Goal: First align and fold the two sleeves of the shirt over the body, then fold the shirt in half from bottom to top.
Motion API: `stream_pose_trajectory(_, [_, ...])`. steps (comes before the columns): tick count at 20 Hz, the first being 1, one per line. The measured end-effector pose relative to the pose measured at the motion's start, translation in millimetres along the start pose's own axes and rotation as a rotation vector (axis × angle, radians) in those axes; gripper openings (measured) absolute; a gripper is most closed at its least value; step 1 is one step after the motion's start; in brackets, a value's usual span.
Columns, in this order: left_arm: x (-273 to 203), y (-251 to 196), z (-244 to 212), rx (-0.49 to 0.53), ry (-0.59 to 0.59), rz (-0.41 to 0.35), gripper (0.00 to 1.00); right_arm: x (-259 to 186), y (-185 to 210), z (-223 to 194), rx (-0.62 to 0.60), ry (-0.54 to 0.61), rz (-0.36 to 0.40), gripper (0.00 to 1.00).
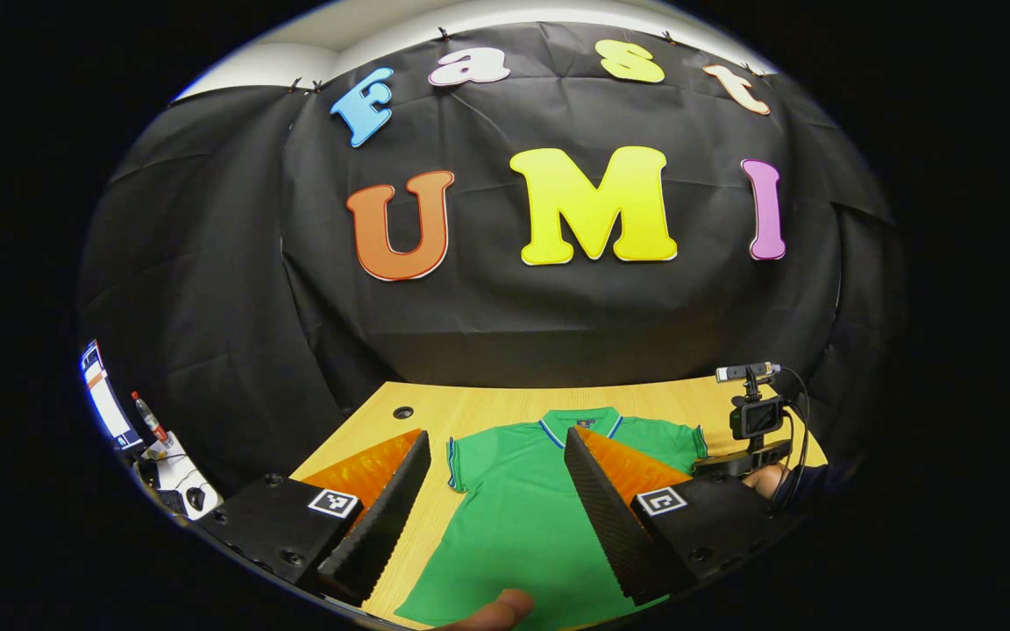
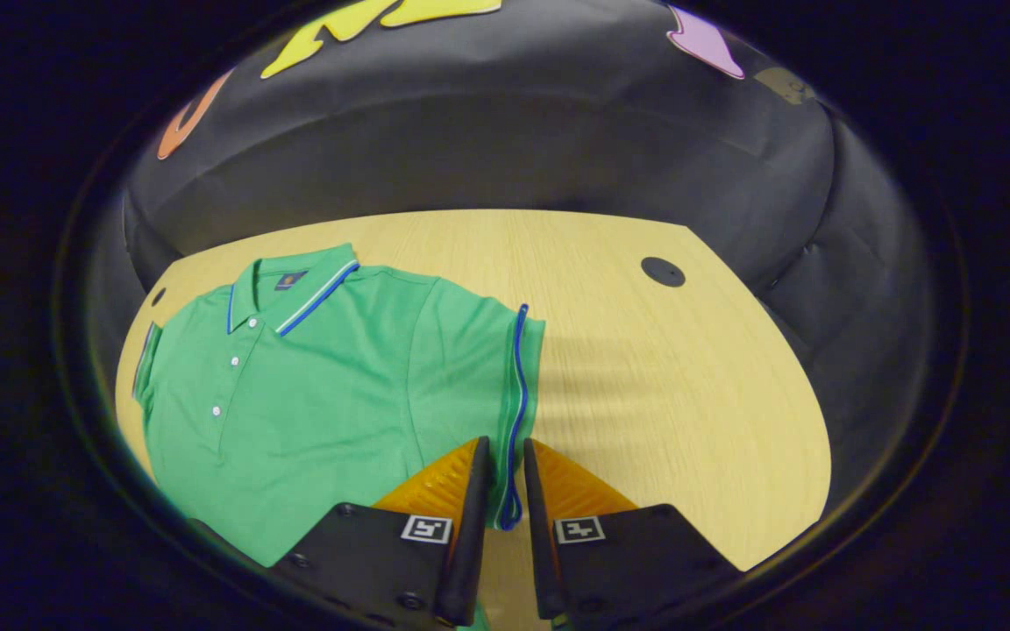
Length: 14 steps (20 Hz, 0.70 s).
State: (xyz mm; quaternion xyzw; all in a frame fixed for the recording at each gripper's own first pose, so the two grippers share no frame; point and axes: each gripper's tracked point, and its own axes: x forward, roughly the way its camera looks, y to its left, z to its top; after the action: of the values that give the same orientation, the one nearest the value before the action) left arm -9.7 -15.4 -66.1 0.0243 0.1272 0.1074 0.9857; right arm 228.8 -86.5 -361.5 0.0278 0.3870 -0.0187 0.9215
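Table (image 2: 645, 368): 1 shirt (image 2: 321, 386), 2 grippers

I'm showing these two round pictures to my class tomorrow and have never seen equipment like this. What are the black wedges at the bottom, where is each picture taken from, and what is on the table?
No robot here: a person holds a two-finger gripper in each hand, and each carries a camera looking forward along its fingers. The wedges are those fingers.

In the left gripper view, the left gripper is held open above a green polo shirt spread on a wooden table. The other gripper and the hand holding it show at the right.

In the right gripper view, the right gripper has its fingers nearly together around the sleeve's blue-trimmed edge, seemingly pinching it. The shirt lies unfolded.
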Motion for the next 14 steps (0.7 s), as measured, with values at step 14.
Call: stream_pose_trajectory(14, [-4.2,21.8,-8.8,-0.047,0.020,0.040,0.99,-31.6,-2.5,27.7,-0.071,-0.099,0.062,0.07])
